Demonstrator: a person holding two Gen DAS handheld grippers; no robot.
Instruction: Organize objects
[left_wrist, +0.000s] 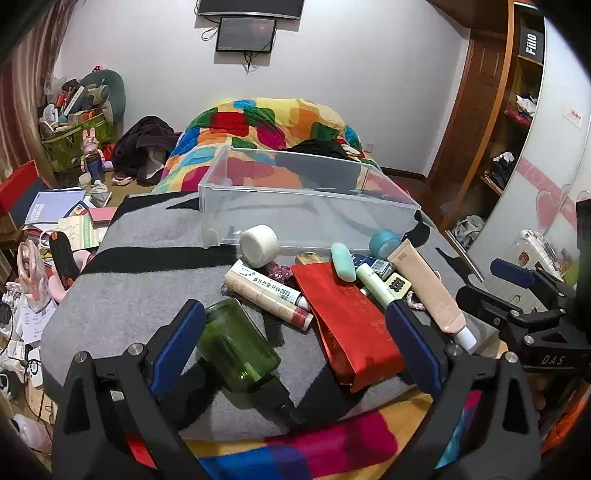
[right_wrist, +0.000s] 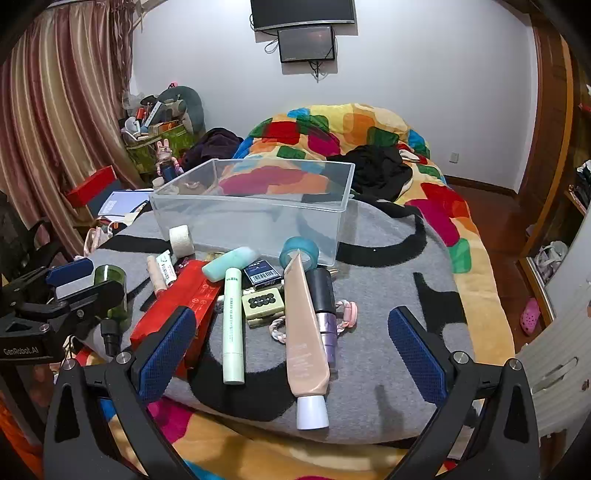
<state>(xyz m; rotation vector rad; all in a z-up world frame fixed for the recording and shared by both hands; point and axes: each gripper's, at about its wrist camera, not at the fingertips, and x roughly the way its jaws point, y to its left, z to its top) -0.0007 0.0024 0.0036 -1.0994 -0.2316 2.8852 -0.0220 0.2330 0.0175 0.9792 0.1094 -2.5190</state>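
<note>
A clear plastic bin (left_wrist: 306, 199) (right_wrist: 255, 206) stands empty on a grey and black blanket. In front of it lies a jumble: a white tape roll (left_wrist: 258, 245), a teal tape roll (right_wrist: 299, 251), a red packet (left_wrist: 351, 325), a beige tube (right_wrist: 306, 339), a pale green tube (right_wrist: 233, 325) and a green bottle (left_wrist: 236, 343). My left gripper (left_wrist: 295, 343) is open above the bottle and the red packet, the bottle lying close by its left finger. My right gripper (right_wrist: 291, 354) is open over both tubes, touching nothing.
The blanket (right_wrist: 388, 295) covers the foot of a bed with a bright patchwork quilt (right_wrist: 436, 206). Books, bags and boxes crowd the floor at left (left_wrist: 55, 221). A wardrobe with open shelves (left_wrist: 509, 122) stands at right. A pink slipper (right_wrist: 530, 315) lies on the floor.
</note>
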